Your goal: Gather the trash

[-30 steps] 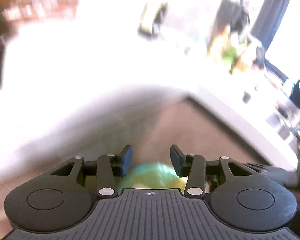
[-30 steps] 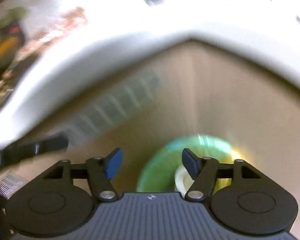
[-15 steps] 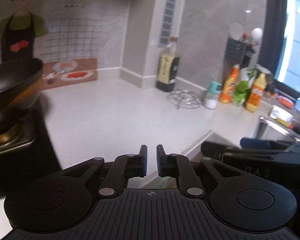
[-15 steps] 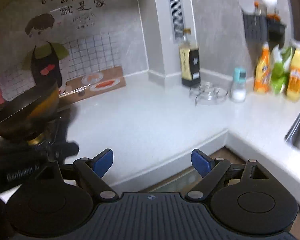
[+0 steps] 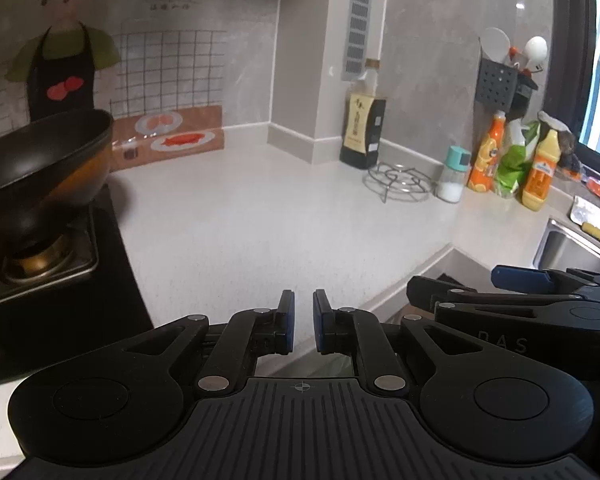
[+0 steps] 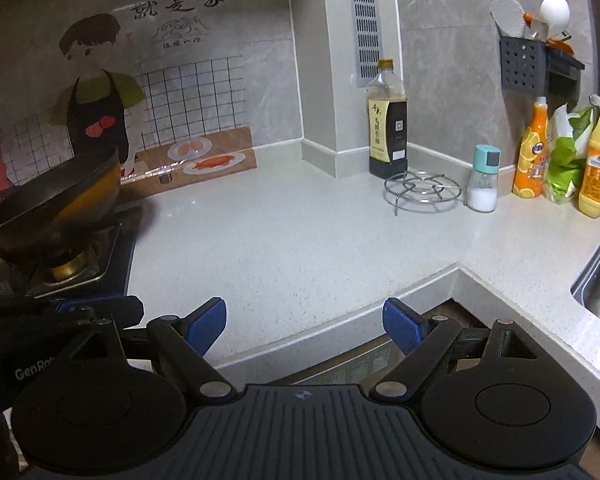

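Left gripper [image 5: 303, 322] nearly closed, empty; right gripper [image 6: 304, 322] wide open, empty. No trash visible on counter [image 6: 300, 240]; cannot tell where any remains. Advice: scan toward bottles [image 6: 534, 152] at 2 o'clock before committing. Both grippers hover side by side, tilted down at counter edge.

a second earlier both grippers pointed down into a brown-walled bin, over a green and yellowish heap of trash that no longer showed. they lifted clear and came level with the pale speckled stone countertop [image 6: 300, 240]. the left black two-finger gripper [image 5: 303, 326] drew its blue pads nearly together with nothing between them, while the right black gripper with blue pads [image 6: 304, 326] spread wider, empty. over the last half second neither shifted.
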Demonstrator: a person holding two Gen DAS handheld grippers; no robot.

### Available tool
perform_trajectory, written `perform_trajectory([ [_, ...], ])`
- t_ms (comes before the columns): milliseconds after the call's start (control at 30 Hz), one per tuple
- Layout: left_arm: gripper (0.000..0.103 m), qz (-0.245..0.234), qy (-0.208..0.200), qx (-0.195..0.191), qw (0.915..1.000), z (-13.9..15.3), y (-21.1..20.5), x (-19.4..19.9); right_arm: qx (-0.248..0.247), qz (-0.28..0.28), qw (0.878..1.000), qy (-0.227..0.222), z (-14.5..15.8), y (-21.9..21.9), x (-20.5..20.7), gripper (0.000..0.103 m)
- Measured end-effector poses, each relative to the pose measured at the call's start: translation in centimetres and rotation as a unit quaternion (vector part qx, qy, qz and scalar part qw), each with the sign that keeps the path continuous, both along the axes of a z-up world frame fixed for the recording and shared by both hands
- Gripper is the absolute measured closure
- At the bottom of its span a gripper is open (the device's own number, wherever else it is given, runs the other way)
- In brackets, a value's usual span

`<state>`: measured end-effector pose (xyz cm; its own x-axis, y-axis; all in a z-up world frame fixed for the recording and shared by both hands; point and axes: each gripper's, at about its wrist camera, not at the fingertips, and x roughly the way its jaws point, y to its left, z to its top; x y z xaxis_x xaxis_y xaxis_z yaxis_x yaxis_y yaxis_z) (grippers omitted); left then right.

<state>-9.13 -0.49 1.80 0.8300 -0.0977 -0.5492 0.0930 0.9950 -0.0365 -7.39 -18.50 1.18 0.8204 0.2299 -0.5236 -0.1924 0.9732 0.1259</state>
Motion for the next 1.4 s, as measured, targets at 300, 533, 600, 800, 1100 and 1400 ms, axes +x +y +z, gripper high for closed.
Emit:
perform_trajectory([
  [300, 0.091, 0.002, 0.004, -0.002, 1.0000, 0.1, 0.4, -0.3, -0.001, 0.010, 1.000, 0.010, -0.6, 0.4, 0.0, 0.017],
  [533, 0.091, -0.003, 0.005, -0.002, 1.0000, 0.1, 0.5, -0.4, -0.001, 0.008, 1.000, 0.012, -0.6, 0.2, -0.1, 0.017],
  [600, 0.091, -0.003, 0.005, -0.003, 1.0000, 0.1, 0.4, -0.5, -0.001, 0.007, 1.000, 0.012, -0.6, 0.2, -0.2, 0.017],
  [800, 0.091, -0.003, 0.003, -0.004, 1.0000, 0.1, 0.4, -0.8, -0.002, 0.008, 1.000, 0.011, -0.6, 0.1, -0.4, 0.017],
  [1100, 0.091, -0.004, -0.001, -0.005, 1.0000, 0.2, 0.1, -1.3, -0.002, 0.009, 1.000, 0.009, -0.6, -0.1, -0.9, 0.017],
  [1400, 0.091, -0.005, -0.002, -0.004, 1.0000, 0.2, 0.1, -1.4, -0.001, 0.009, 1.000, 0.006, -0.6, -0.4, -1.1, 0.017],
])
